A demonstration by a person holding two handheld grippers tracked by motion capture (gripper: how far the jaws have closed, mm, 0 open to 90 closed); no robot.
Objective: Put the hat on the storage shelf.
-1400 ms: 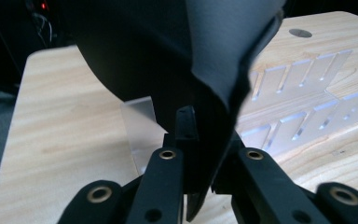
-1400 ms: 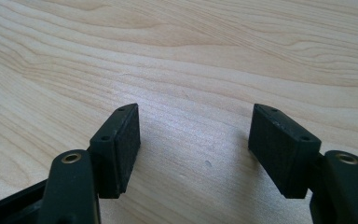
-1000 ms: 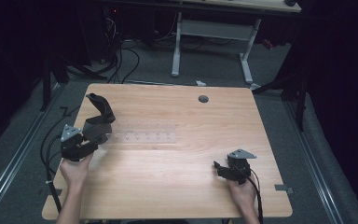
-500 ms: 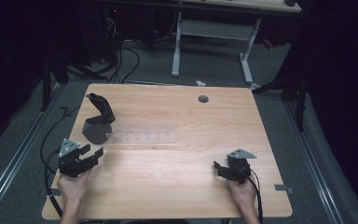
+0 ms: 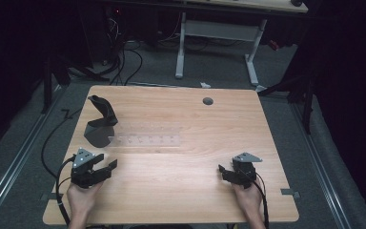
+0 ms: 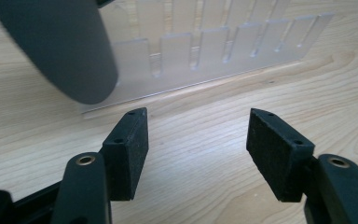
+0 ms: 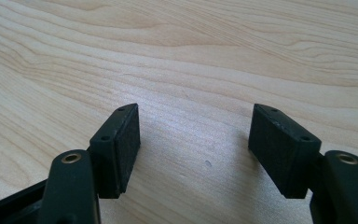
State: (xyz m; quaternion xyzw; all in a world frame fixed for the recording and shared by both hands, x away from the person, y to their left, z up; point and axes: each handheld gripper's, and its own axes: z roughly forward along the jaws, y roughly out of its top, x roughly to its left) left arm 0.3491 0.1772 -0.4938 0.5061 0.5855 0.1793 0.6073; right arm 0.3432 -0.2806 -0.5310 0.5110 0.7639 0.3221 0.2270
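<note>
A dark grey stand (image 5: 101,121) with a curved neck rises from a round base on the left of the wooden table (image 5: 195,143). A clear plastic rack (image 5: 147,139) with several slots lies flat just right of it. My left gripper (image 5: 105,161) rests near the front left corner, apart from the stand. Its jaws have just been opening and nothing is between them. In the left gripper view the gripper (image 6: 198,140) faces the stand's base (image 6: 60,46) and the rack (image 6: 214,46). My right gripper (image 5: 224,171) sits open at the front right, over bare wood (image 7: 196,140).
A round cable hole (image 5: 208,101) lies near the table's far edge. Beyond the table stands a white desk frame (image 5: 217,33), and cables (image 5: 124,57) run over the floor at the left. A metal rail (image 5: 14,157) runs along the left side.
My left gripper drew back from the dark stand toward the near edge of the table, and its jaws widened. The stand stays upright where it was. The right gripper kept still.
</note>
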